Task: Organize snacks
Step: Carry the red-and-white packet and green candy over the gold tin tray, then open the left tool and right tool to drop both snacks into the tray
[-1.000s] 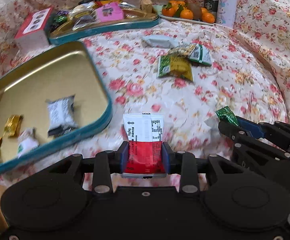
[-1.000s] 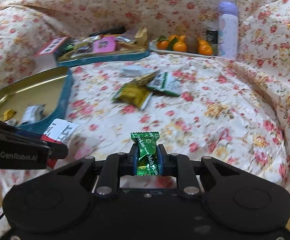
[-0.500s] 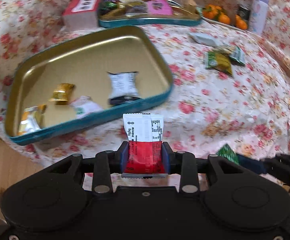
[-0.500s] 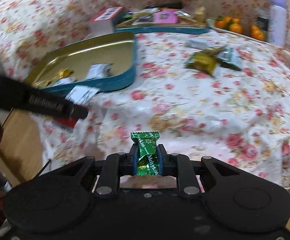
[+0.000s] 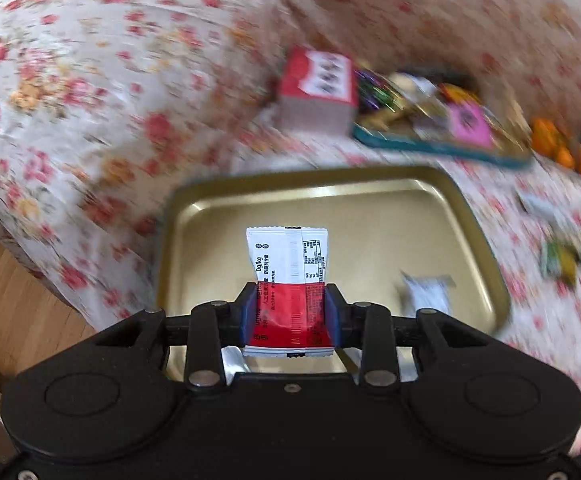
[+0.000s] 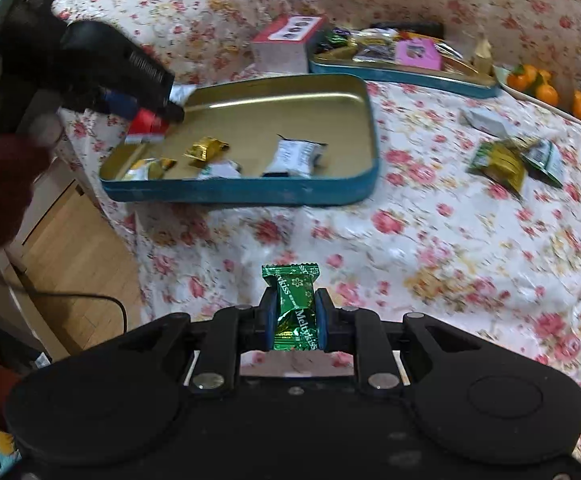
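My left gripper (image 5: pixel 288 312) is shut on a red and white snack packet (image 5: pixel 286 264) and holds it over the near left end of the gold tin tray (image 5: pixel 370 200). In the right wrist view the left gripper (image 6: pixel 158 110) hangs over the tray's left end (image 6: pixel 242 194). The tray holds a white packet (image 6: pixel 294 156), a gold candy (image 6: pixel 206 148) and other small packets. My right gripper (image 6: pixel 293 318) is shut on a green Meltykiss candy (image 6: pixel 292 304), above the floral cloth in front of the tray.
A second teal tray (image 6: pixel 402 72) full of snacks and a red and white box (image 6: pixel 286 40) stand behind. Yellow and green packets (image 6: pixel 510 160) and a white packet (image 6: pixel 484 120) lie on the cloth at right. Oranges (image 6: pixel 546 88) sit far right. Wooden floor (image 6: pixel 62 248) lies left.
My left gripper has swung left and forward, bringing the red and white packet over the gold tray. My right gripper has turned left toward the tray, still holding the green candy.
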Demonstrator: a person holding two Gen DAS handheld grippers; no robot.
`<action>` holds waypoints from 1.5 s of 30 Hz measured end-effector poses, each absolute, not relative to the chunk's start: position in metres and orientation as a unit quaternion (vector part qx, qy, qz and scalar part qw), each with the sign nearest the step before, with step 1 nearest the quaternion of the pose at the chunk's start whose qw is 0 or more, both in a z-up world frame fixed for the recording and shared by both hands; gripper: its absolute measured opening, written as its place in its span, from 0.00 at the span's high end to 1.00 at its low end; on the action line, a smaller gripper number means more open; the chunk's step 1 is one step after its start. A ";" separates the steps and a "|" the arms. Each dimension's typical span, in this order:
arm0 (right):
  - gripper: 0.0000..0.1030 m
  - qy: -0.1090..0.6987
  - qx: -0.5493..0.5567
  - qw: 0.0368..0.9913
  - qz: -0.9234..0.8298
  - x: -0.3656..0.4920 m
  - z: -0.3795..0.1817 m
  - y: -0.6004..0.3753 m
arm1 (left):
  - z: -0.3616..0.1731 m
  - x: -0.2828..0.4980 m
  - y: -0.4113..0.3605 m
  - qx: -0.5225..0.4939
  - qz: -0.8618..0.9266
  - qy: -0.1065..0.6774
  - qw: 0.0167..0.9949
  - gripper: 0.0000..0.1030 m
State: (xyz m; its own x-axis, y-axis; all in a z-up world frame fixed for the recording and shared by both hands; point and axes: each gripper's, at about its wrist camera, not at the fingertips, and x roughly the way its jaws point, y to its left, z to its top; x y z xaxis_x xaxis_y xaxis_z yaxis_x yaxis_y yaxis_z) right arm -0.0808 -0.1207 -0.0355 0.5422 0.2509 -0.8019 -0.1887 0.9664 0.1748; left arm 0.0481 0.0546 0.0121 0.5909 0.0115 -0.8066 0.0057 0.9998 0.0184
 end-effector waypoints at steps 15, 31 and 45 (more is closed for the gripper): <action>0.80 0.386 0.040 0.909 0.152 -0.020 0.000 -0.086 | -0.013 0.077 0.098 -0.032 0.039 0.452 0.891 0.59; 0.80 0.396 0.074 0.909 0.107 0.084 -0.030 -0.044 | -0.014 0.076 0.101 -0.044 -0.003 0.435 0.899 0.54; 0.78 0.404 0.063 0.908 0.087 0.100 -0.043 -0.045 | -0.016 0.081 0.113 -0.071 0.013 0.453 0.889 0.54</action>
